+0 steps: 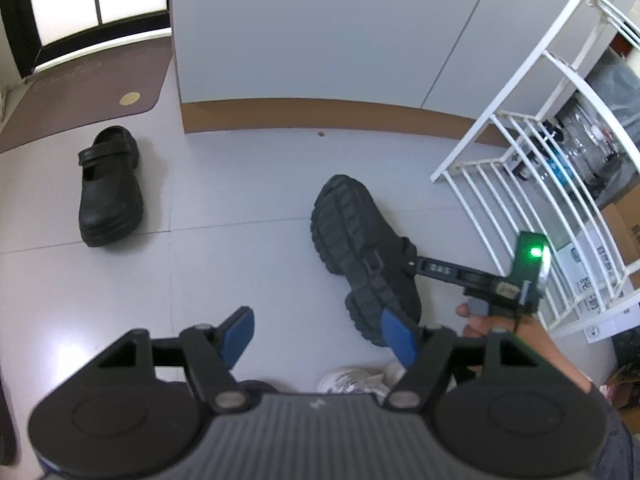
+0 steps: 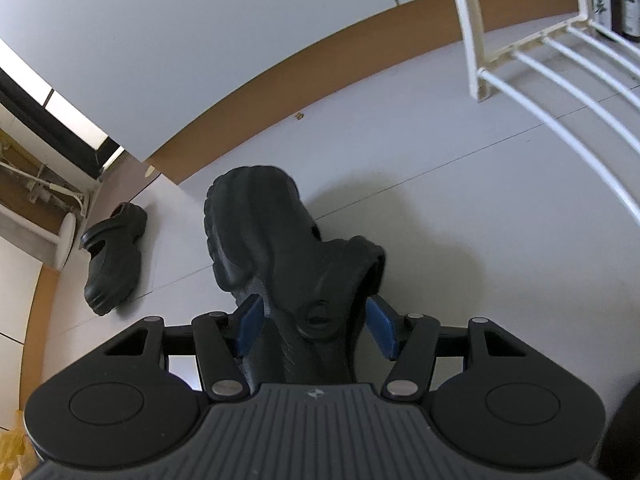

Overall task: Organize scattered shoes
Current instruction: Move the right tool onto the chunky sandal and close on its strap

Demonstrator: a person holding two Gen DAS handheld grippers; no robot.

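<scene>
- Blue pads of the right gripper (image 2: pixel 314 326) straddle the heel end of a black clog (image 2: pixel 280 248) lying on its side. The left pad looks to be against the shoe and the right pad near its collar, but whether they press yet I cannot tell from this angle.
- Black and chunky, that tipped clog rests on the pale floor (image 2: pixel 460 208) with its treaded sole turned sideways, as the left wrist view shows plainly.
- Spread wide and holding nothing, the left gripper (image 1: pixel 318 334) hangs over bare floor just beside the same clog's heel.
- Further out, the matching upright clog (image 1: pixel 109 188) stands on its own near a brown mat (image 1: pixel 84 92), well apart from its partner.
- Off to the right stands a white slatted rack (image 1: pixel 532 184), its lowest slats showing no shoes in either view.
- Low in the left wrist view a white sneaker (image 1: pixel 356 382) peeks out behind the gripper body.
- Judging by this, the tidying has barely begun: neither clog is paired or placed, and the first pickup is only now being set up.
</scene>
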